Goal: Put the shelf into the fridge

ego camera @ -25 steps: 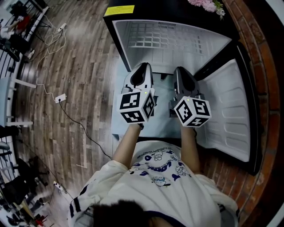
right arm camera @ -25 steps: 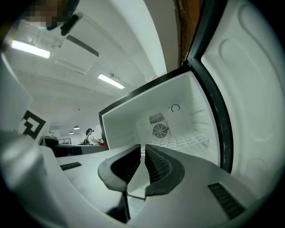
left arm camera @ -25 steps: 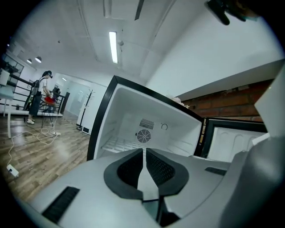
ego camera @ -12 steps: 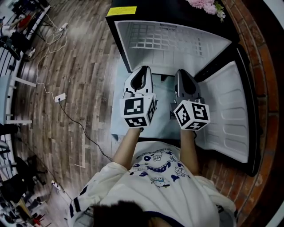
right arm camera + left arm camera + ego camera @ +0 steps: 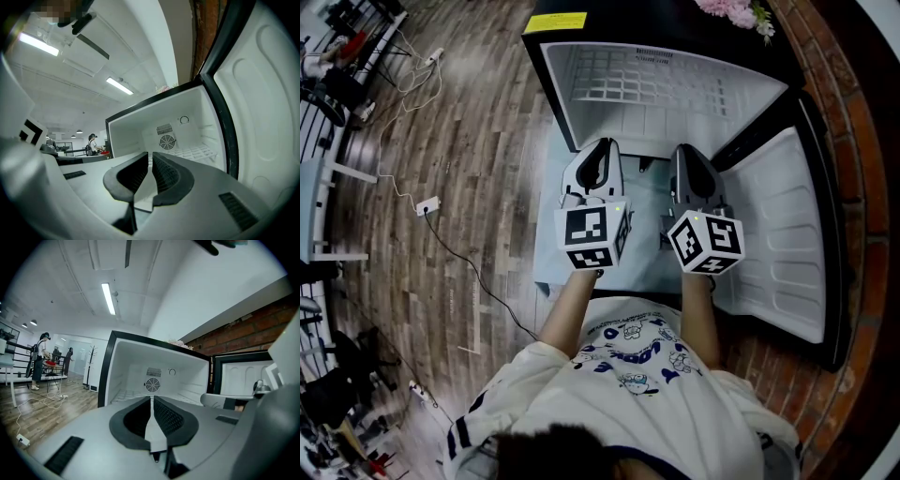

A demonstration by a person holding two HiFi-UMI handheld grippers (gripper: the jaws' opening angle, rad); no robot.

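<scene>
The small fridge (image 5: pixel 675 117) stands open in front of me, its door (image 5: pixel 778 225) swung out to the right. A white wire shelf (image 5: pixel 647 80) lies inside it, and it also shows low in the cavity in the left gripper view (image 5: pixel 119 394) and the right gripper view (image 5: pixel 197 152). My left gripper (image 5: pixel 600 142) and right gripper (image 5: pixel 686 148) hover side by side just before the opening, both pointing in. The left gripper (image 5: pixel 151 397) has its jaws together with nothing between them. So does the right gripper (image 5: pixel 151 153).
A pale sheet (image 5: pixel 551 234) lies on the wooden floor under the grippers. A brick wall (image 5: pixel 862 141) runs along the right behind the door. A cable and power strip (image 5: pixel 427 206) lie on the floor at left. Pink flowers (image 5: pixel 736 11) sit on the fridge top.
Both grippers have drawn back a little toward me from the fridge opening. The shelf and the door have not moved.
</scene>
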